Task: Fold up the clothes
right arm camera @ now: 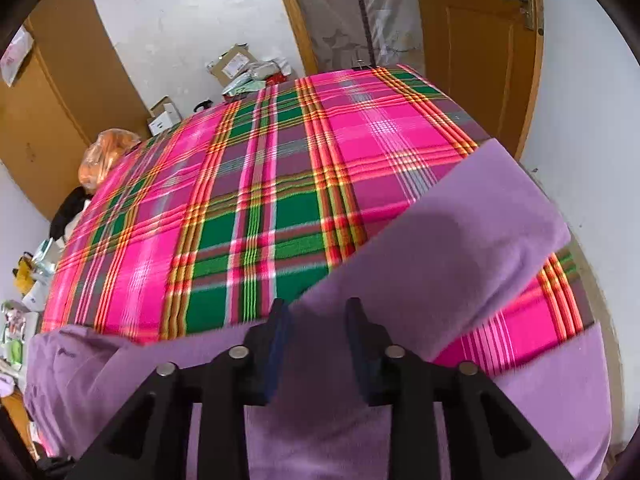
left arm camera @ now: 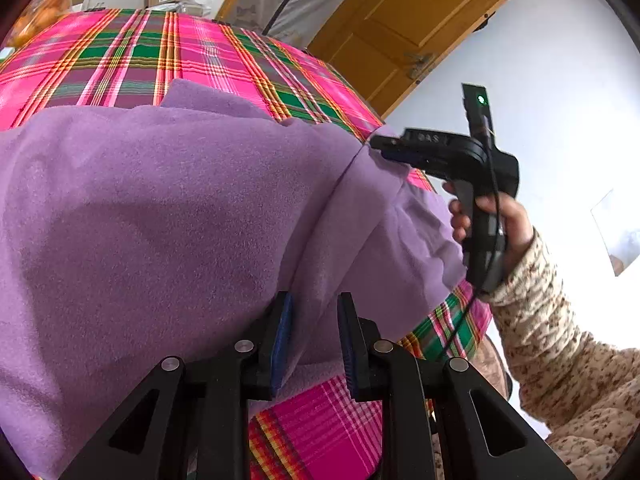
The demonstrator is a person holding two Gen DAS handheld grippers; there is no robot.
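Black fingers of the left tool [left arm camera: 314, 312] fill the bottom of the left wrist view, their blue pads set apart with purple fleece between them. The pads do not seem to press the cloth — whether they touch it I cannot tell, so the tool reads as open over the garment's near edge. The purple fleece garment [left arm camera: 168, 208] lies spread across the pink, green and orange plaid blanket [left arm camera: 132, 56] that covers the bed, and takes up most of that view.

To the right, a hand [left arm camera: 498, 222] in a speckled cream sleeve [left arm camera: 560, 344] grips the handle of the right tool [left arm camera: 380, 145], whose tip sits at the garment's far right edge, by a seam. From this view I cannot tell how its jaws stand.

The right wrist view shows more: the right tool [right arm camera: 318, 316] has its fingers parted, with fleece between and beneath them, not clamped. A long purple sleeve [right arm camera: 472, 236] runs up and to the right from there, lying flat across the blanket [right arm camera: 256, 184] — its end is near the bed's right edge.

Beyond the bed stand a wooden door [right arm camera: 480, 40], cardboard boxes [right arm camera: 232, 64] and an orange bag [right arm camera: 106, 152].
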